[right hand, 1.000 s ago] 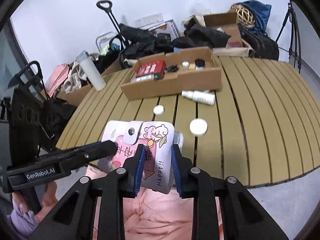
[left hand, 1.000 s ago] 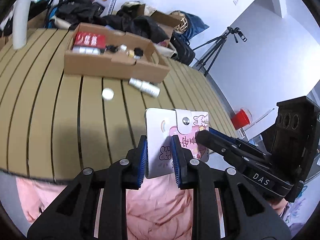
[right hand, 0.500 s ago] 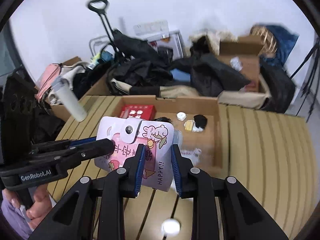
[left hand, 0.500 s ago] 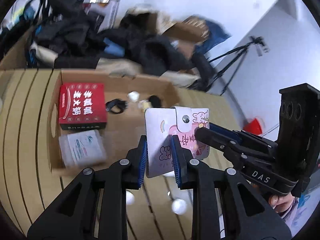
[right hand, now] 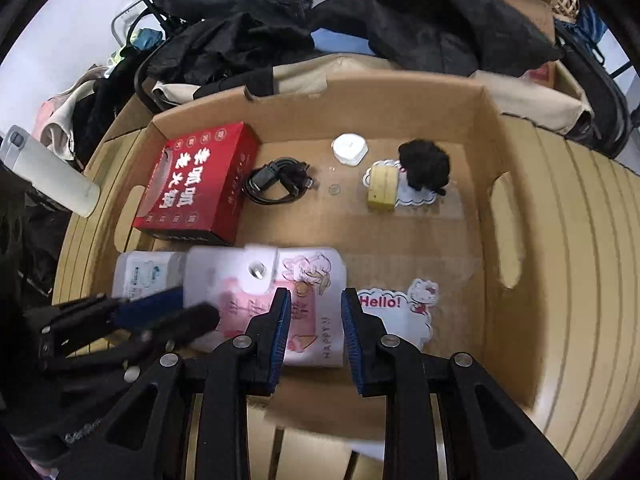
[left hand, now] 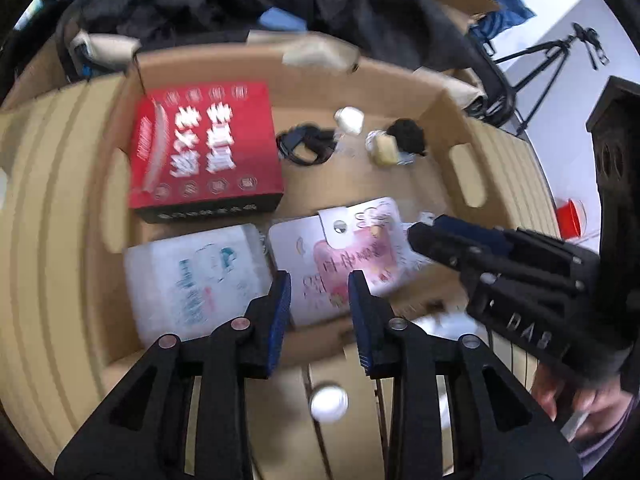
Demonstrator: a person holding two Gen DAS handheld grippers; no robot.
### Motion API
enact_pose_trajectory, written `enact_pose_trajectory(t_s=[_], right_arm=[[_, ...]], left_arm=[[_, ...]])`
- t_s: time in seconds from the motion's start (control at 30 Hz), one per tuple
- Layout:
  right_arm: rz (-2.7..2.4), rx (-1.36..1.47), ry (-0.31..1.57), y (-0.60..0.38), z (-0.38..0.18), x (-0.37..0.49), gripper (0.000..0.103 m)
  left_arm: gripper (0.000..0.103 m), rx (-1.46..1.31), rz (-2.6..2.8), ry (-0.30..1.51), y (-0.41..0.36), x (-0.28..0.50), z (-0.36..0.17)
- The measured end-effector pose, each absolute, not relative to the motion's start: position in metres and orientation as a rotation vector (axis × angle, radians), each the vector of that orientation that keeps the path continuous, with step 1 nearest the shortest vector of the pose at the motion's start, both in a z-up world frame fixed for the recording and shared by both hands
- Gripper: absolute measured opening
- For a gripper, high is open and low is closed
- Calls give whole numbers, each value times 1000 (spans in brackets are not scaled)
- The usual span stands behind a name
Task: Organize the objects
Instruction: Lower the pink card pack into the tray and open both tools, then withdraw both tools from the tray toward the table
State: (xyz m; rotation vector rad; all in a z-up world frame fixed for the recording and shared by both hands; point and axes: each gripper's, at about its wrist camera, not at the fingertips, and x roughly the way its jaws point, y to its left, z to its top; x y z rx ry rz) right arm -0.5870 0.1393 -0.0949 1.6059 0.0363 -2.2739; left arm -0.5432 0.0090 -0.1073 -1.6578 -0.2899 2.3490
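Observation:
A white and pink cartoon pouch (left hand: 352, 256) with a snap flap lies low over the floor of an open cardboard box (right hand: 490, 128), beside a white wipes pack (left hand: 192, 276). My left gripper (left hand: 320, 312) straddles the pouch's near edge. Its jaws are opening, the pads stand off the pouch, and the pouch is still between them. My right gripper (right hand: 314, 320) stays shut on the right part of the pouch (right hand: 308, 272). In the left wrist view, the right gripper (left hand: 420, 232) pinches the pouch's right edge. The left gripper (right hand: 196, 312) shows blurred at the pouch's left end in the right wrist view.
The box also holds a red carton (right hand: 196, 184), a coiled black cable (right hand: 276, 180), a white round item (right hand: 349, 149), a yellow block with a black fuzzy thing (right hand: 424, 164) and a Hello Kitty card (right hand: 400, 308). A white cap (left hand: 328, 402) lies on the slatted table. Dark bags crowd behind.
Both grippers carried the pouch from the table's near edge forward and down into the cardboard box. The left jaws have widened and the right jaws kept their grip.

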Motion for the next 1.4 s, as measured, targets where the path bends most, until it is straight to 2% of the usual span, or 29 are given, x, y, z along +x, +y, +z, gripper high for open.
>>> enact_pose_trajectory(t_s=[0.03,0.1,0.17,0.23,0.27,0.33,0.37,0.43,0.57,0.67,0.7,0.77,0.87,0.93,1.07,1.2,1.3,1.4], right_arm=[[-2281,1599,42,140,-87,-583,30],[-2300,1568,58,145,-56,-568,30],[-2330,1532,95,153,-21,-551,31],[-2368,1482,129,165,18,-529,36],[-2389,1450,151,174,43,-513,42],[-2421,1408,181,185,75,-492,84],[-2451,1372,217,191,93,-478,86],[-2500,1333,245,200,116,-458,86],[-2536,1289,187,211,141,-428,86],[-2512,1191,156,212,145,-380,86],[-2484,1123,126,214,143,-351,86],[-2478,1033,132,215,132,-300,86],[-2520,932,178,219,102,-220,86],[-2555,916,162,226,81,-182,86],[-2535,1029,-24,245,28,-146,86],[-2578,1089,-14,252,10,-149,86],[-2571,1059,-65,256,12,-152,86],[-2585,1080,-15,250,5,-152,86]], left_arm=[[29,-1642,2371,-270,5,-536,-91],[43,-1602,2416,-232,-4,-521,-55],[69,-1560,2472,-194,-16,-501,-13],[79,-1539,2497,-149,-29,-479,26],[80,-1536,2515,-113,-34,-467,43],[81,-1509,2568,-70,-47,-441,73],[84,-1495,2592,-63,-53,-430,85],[88,-1478,2631,-89,-66,-404,105],[88,-1428,2695,-76,-71,-359,121],[88,-1273,2875,-86,-71,-302,119],[89,-1183,2897,-104,-68,-272,114],[100,-1097,2885,-107,-63,-228,100],[103,-1026,2921,-55,-47,-161,67],[103,-991,2987,62,-33,-121,35],[103,-1134,2955,169,-16,-106,-12],[103,-1143,2938,258,-2,-110,-17],[103,-1142,2910,233,1,-111,-19],[103,-1158,2852,224,5,-114,-30]])
